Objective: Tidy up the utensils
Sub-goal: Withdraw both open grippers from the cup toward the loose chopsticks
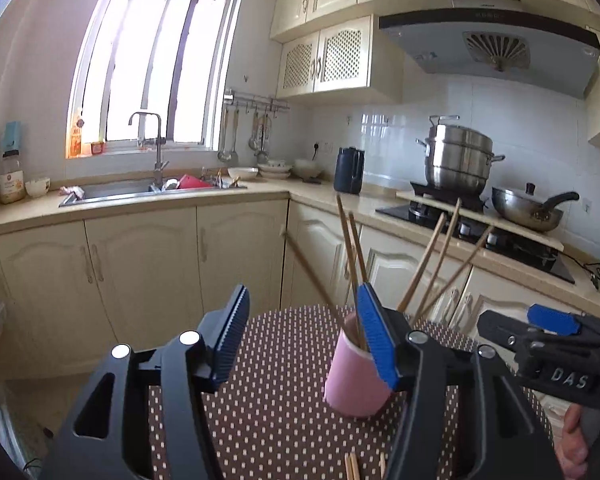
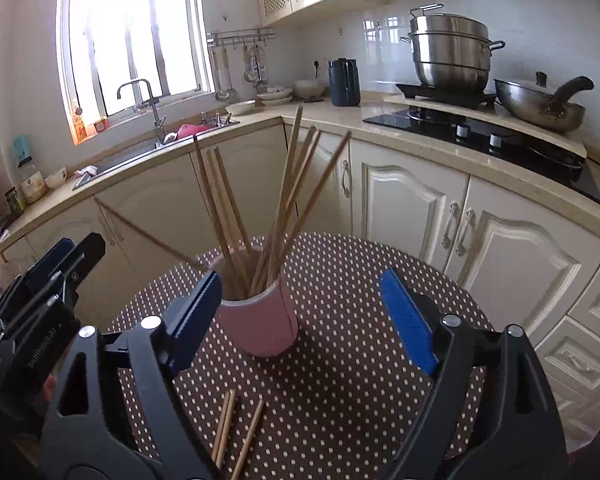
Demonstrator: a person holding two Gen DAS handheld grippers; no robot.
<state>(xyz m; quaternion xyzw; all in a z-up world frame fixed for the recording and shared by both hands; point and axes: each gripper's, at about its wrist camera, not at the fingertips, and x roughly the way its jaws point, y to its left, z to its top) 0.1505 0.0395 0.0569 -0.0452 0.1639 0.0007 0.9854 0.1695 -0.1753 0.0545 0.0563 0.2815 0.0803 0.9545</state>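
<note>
A kitchen with cream cabinets (image 2: 400, 200) runs along two walls behind a small round table (image 2: 340, 380) covered in a brown cloth with pale dots. All places below are given from the pink cup (image 2: 260, 320), which stands upright on the table near its middle.

Far behind the cup to the left, a bright window sits above a steel sink (image 1: 140, 192) with a tall faucet. Behind the cup to the right, a black stove (image 2: 480, 140) carries a stacked steel steamer pot (image 2: 448, 56) and, further right, a wok (image 2: 540, 108) with a dark handle. A dark kettle (image 2: 344, 82) stands on the counter corner behind the cup.

The left gripper (image 1: 304, 344) has its blue-padded fingers spread wide and holds nothing; in its view the right-hand finger overlaps the cup's rim, hiding part of it. The right gripper (image 2: 300, 320) is also spread wide and empty, with the cup between its fingers, close to the left one; whether that finger touches the cup cannot be told.

A bundle of wooden chopsticks (image 2: 284, 200) stands in the cup, fanning outward, one leaning far left. In front of the cup, three loose chopsticks (image 2: 236, 428) lie on the cloth, partly hidden by the right gripper's frame.
</note>
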